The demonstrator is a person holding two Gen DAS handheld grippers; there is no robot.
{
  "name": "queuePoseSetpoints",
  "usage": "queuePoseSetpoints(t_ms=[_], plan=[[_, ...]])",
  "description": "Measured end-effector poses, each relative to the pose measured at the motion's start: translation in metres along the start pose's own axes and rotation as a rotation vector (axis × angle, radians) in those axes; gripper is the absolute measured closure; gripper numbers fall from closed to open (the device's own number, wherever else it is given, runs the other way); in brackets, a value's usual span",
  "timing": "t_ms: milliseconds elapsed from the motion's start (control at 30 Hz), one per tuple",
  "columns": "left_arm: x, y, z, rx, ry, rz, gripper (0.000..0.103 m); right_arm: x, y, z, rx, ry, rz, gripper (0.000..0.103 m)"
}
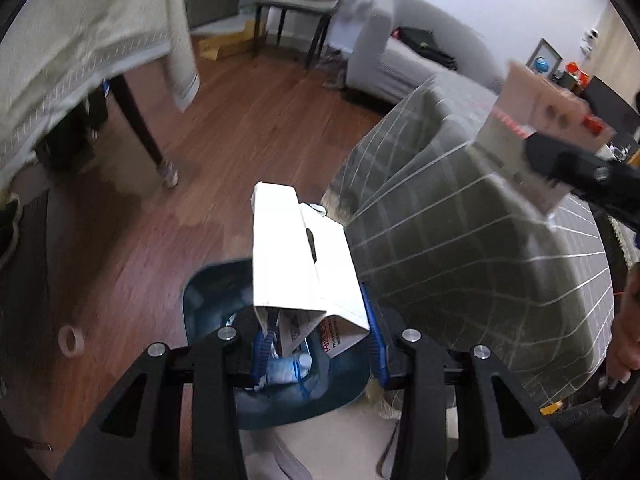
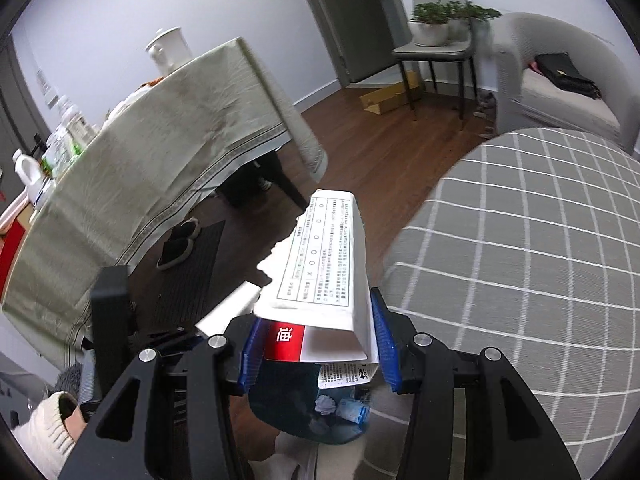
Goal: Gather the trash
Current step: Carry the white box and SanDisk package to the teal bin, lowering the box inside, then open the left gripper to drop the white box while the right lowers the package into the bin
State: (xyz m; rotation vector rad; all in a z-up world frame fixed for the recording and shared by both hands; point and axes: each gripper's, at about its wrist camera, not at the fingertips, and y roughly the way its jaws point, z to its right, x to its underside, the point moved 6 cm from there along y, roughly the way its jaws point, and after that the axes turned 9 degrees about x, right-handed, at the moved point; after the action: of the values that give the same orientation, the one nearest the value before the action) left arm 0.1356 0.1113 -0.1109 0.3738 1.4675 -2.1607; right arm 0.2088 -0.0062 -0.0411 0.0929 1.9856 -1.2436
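Note:
My left gripper (image 1: pixel 318 340) is shut on a flattened white cardboard box (image 1: pixel 300 252), which sticks out forward between the blue pads. Below it stands a dark teal trash bin (image 1: pixel 200 300) with crumpled wrappers inside. My right gripper (image 2: pixel 316 354) is shut on a torn white carton (image 2: pixel 328 256) with a printed table and a red label. It hangs over the same bin (image 2: pixel 288 400), where wrappers (image 2: pixel 348 408) lie. In the left wrist view the right gripper (image 1: pixel 560 160) and its carton (image 1: pixel 532 108) appear at the upper right. The left gripper's black body (image 2: pixel 110 320) shows at the left.
A table with a pale cloth (image 2: pixel 160 152) stands left of the bin, slippers (image 2: pixel 180 244) on a mat beneath it. A grey checked cushion (image 1: pixel 460 240) borders the bin on the right. A tape roll (image 1: pixel 71 340) lies on the wood floor. A sofa (image 2: pixel 560 92) and a chair (image 2: pixel 436 44) stand beyond.

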Motion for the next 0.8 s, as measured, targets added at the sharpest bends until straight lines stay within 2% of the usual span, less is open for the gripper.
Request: queuePoseSetpoints(t_ms=[400,567,800], plan=[[0.040,0.034,-0.055,-0.064,-0.099,-0.185,0.061,0.004,0.025,-0.029,-0.015,-0.048,-0.051,0.054],[0.060,0.044,-0.075,-0.061,-0.148,-0.270,0.061,0.011,0.039,-0.037,-0.007,-0.070,-0.101,0.054],[0.076,0.053,-0.081,-0.056,-0.147,-0.336,0.057,0.022,0.060,-0.049,0.008,-0.101,-0.170,0.054]])
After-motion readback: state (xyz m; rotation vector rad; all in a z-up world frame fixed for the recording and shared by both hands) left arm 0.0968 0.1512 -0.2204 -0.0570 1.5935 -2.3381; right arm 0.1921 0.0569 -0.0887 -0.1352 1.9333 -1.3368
